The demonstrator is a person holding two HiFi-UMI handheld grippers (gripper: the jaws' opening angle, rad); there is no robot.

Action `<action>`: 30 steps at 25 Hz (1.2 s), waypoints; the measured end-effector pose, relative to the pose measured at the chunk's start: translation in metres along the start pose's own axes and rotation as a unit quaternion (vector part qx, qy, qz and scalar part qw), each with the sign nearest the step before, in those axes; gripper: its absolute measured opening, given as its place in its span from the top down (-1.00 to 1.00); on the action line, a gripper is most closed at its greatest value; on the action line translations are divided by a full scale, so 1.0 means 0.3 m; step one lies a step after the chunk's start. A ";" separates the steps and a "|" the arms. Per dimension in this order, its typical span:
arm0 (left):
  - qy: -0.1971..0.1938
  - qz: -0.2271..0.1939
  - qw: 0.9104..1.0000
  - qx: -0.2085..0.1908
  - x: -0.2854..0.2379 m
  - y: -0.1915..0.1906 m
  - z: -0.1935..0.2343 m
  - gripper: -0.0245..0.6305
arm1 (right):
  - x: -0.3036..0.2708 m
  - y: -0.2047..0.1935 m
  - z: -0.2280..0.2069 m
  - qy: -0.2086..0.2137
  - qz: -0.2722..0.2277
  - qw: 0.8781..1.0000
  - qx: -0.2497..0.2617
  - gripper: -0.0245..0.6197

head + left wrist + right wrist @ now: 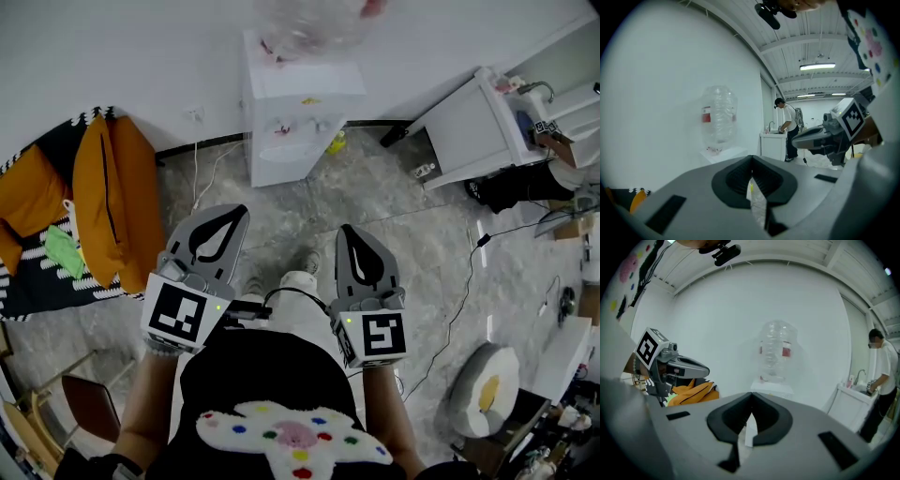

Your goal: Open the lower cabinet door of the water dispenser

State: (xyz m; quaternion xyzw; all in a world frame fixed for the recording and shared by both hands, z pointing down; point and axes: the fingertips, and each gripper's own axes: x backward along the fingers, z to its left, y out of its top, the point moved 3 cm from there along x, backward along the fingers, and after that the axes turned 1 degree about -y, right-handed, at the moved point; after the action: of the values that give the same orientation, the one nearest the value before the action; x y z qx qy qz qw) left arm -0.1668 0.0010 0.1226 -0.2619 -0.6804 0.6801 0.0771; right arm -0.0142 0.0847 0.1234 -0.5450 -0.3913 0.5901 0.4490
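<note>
The white water dispenser point(292, 117) stands against the far wall with a clear bottle point(305, 21) on top. Its lower front face point(281, 161) looks closed. Both grippers are held out in front of me, well short of it, over the grey floor. My left gripper point(234, 212) is shut with nothing in it, and so is my right gripper point(345, 229). The left gripper view shows the bottle point(718, 119) far ahead past the shut jaws, with the right gripper point(820, 138) beside them. In the right gripper view the bottle point(776, 352) stands ahead on the dispenser top point(771, 389).
Orange jackets point(112, 192) hang over a chair at the left. A white sink unit point(473, 127) stands to the right of the dispenser, and a person point(881, 376) works at it. A black cable point(467, 281) runs over the floor at the right, near a round cushion point(487, 389).
</note>
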 end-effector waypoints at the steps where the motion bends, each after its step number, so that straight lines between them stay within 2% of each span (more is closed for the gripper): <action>1: 0.000 0.000 1.000 0.000 -0.005 -0.003 -0.003 0.89 | -0.003 -0.007 -0.014 -0.001 0.004 1.000 0.002 0.91; 5: 0.014 -0.011 0.999 0.027 -0.021 -0.007 0.006 0.88 | -0.030 -0.007 -0.032 0.010 -0.007 1.000 -0.014 0.91; 8: 0.017 -0.003 0.999 0.037 -0.040 -0.014 0.006 0.83 | -0.054 0.007 -0.025 0.031 -0.020 0.999 -0.032 0.87; 9: 0.013 0.003 0.999 0.042 -0.048 -0.021 0.002 0.72 | -0.061 0.006 -0.023 0.037 -0.020 0.998 -0.036 0.60; 10: 0.008 0.007 0.999 0.045 -0.055 -0.026 0.000 0.50 | -0.068 0.005 -0.022 0.041 -0.020 0.998 -0.040 0.44; 11: 0.005 0.010 0.999 0.046 -0.062 -0.029 -0.002 0.44 | -0.073 0.005 -0.024 0.043 -0.020 0.998 -0.044 0.41; 22: -0.011 0.007 0.999 0.031 -0.155 -0.014 -0.008 0.44 | -0.105 -0.058 -0.116 0.027 0.010 0.999 -0.036 0.41; 30: -0.015 0.019 0.999 0.039 -0.261 -0.026 -0.025 0.48 | -0.164 -0.091 -0.205 0.037 0.015 0.999 -0.036 0.41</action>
State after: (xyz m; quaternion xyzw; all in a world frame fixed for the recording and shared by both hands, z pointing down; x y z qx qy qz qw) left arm -0.0988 -0.0281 0.1503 -0.2611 -0.6496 0.7111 0.0639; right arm 0.0499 0.0440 0.1575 -0.5880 -0.3873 0.5615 0.4347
